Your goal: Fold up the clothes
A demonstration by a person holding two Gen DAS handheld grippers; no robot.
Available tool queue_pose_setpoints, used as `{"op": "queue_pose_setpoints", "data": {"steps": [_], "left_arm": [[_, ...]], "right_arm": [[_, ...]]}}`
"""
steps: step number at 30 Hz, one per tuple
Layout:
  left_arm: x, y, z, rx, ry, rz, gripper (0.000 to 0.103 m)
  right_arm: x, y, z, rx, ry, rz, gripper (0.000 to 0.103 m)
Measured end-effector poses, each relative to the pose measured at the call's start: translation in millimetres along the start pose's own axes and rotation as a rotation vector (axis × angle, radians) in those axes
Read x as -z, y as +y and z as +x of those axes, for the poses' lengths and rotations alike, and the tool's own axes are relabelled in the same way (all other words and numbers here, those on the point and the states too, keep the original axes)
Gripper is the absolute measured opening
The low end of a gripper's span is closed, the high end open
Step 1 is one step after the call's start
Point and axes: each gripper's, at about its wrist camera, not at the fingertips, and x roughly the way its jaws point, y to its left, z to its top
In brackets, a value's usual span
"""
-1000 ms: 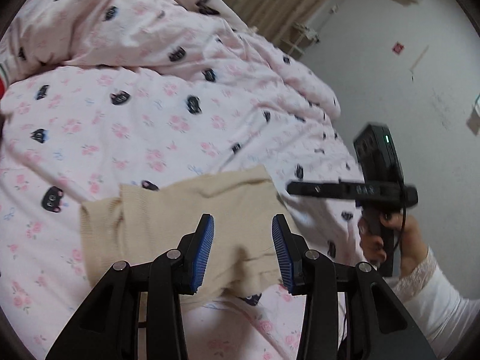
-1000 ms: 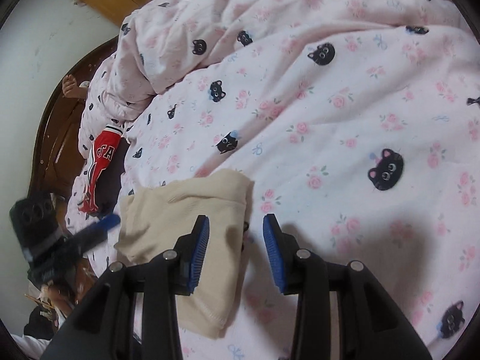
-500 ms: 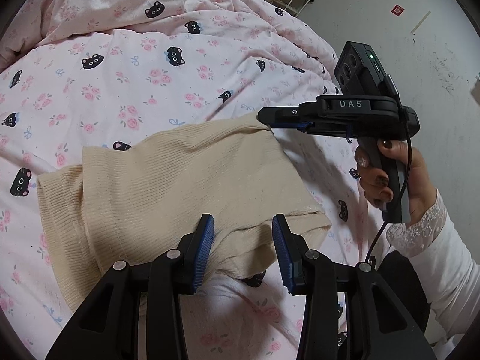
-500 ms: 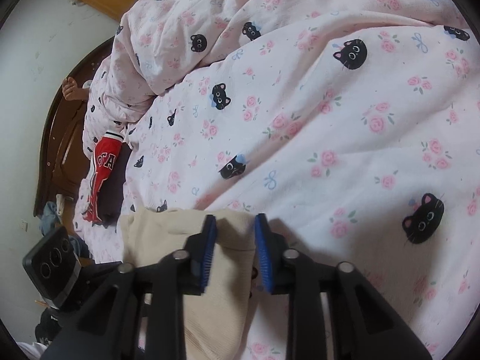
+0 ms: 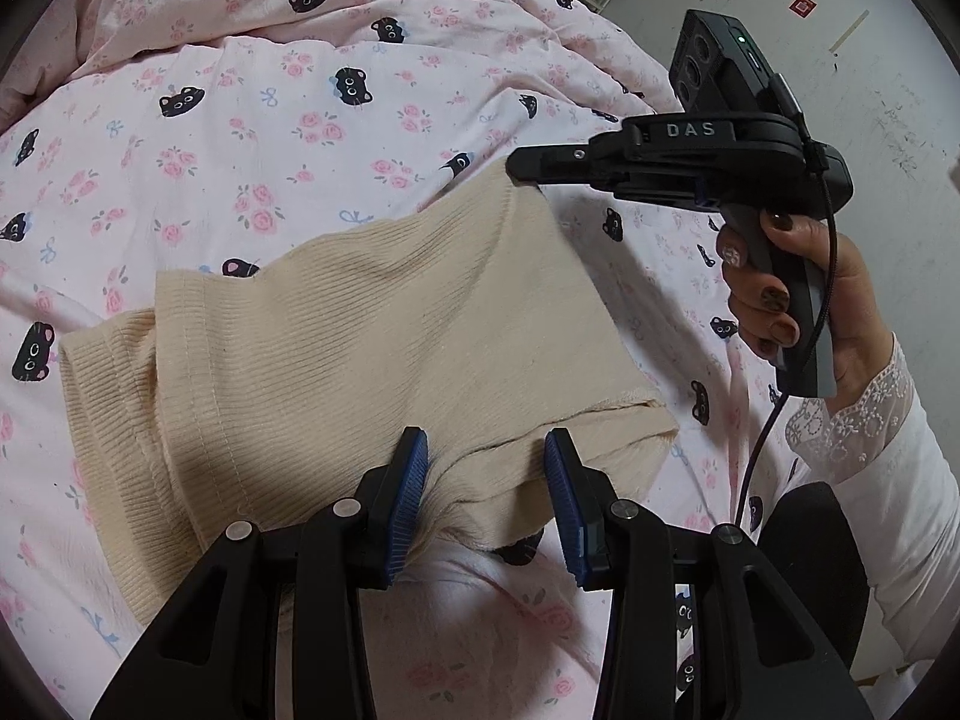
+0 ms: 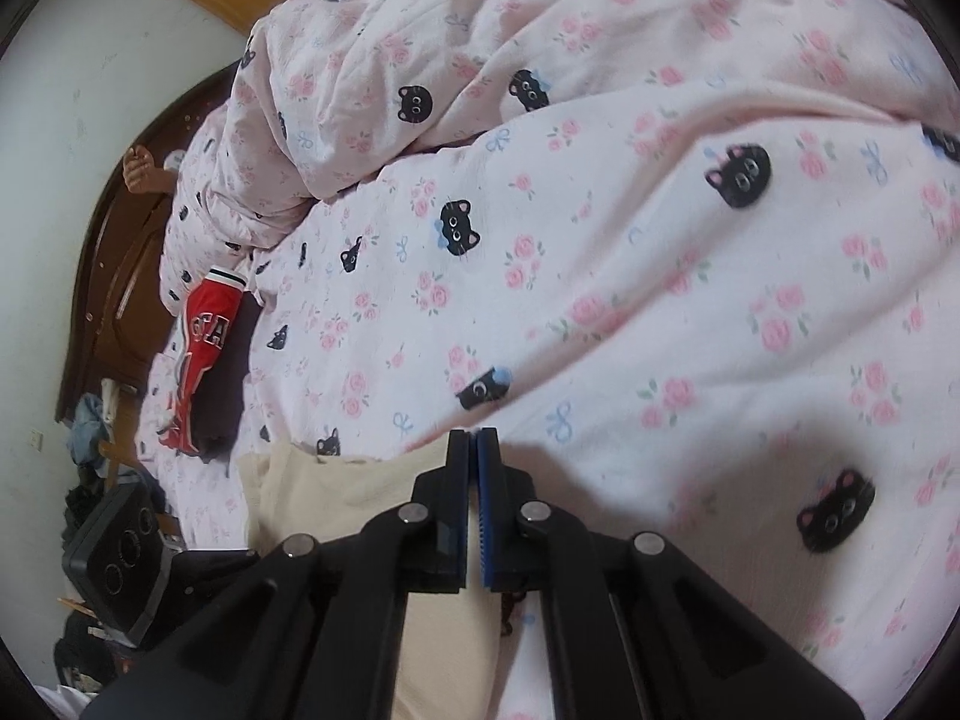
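A beige ribbed garment [image 5: 372, 348] lies folded on the pink cat-print duvet [image 5: 270, 120]. My left gripper [image 5: 487, 480] hovers at its near edge, open, with the cloth's hem lying between the blue pads [image 5: 414, 480] and not pinched. My right gripper [image 5: 522, 165], held by a hand [image 5: 804, 300], sits at the garment's far corner, and that corner peaks up to its tips. In the right wrist view the right gripper [image 6: 477, 450] is shut, with the beige garment [image 6: 336, 498] reaching up to its tips.
A bunched duvet fold [image 6: 372, 78] rises at the back of the bed. A red garment [image 6: 204, 348] lies near the dark wooden bed frame [image 6: 114, 276]. A white wall [image 5: 888, 90] stands close on the right, past a lace-cuffed white sleeve [image 5: 870, 450].
The right gripper's jaws closed at the garment's far corner. The left gripper dropped closer to the garment's near edge, still equally open. The garment now fills more of the left view.
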Motion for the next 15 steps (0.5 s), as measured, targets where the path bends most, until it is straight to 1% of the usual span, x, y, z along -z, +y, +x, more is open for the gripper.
{"op": "queue_pose_setpoints", "data": {"steps": [2,3,5,6,7,9,12,15], "left_arm": [[0.2,0.5,-0.5,0.004,0.000,-0.003,0.036],[0.2,0.9,-0.7,0.007,0.000,-0.005,0.036],[0.0,2.4,-2.3,0.018,-0.006,-0.013,0.036],[-0.1,3.1,-3.4,0.024,-0.010,-0.016,0.036],[0.0,3.5,-4.5,0.027,-0.014,-0.018,0.036],[0.1,3.5,-7.1,0.030,-0.023,-0.017,0.036],[-0.3,1.7,-10.0,0.030,-0.037,-0.010,0.036],[-0.8,-0.2,-14.2,0.031,-0.052,-0.002,0.036]], "right_arm": [[-1.1,-0.4,3.1,0.021,0.004,-0.005,0.004],[-0.9,-1.5,3.3,0.029,0.004,-0.001,0.007],[2.4,-5.7,-1.7,0.029,-0.009,0.017,0.010],[5.2,-8.2,-6.2,0.024,-0.019,0.026,0.020],[8.0,-10.7,-10.8,0.018,-0.030,0.036,0.034],[15.9,-15.9,-19.9,0.012,-0.047,0.049,0.045],[30.6,-26.1,-23.1,-0.043,-0.017,0.086,0.045],[46.4,-31.7,-17.4,-0.078,0.019,0.111,0.045]]}}
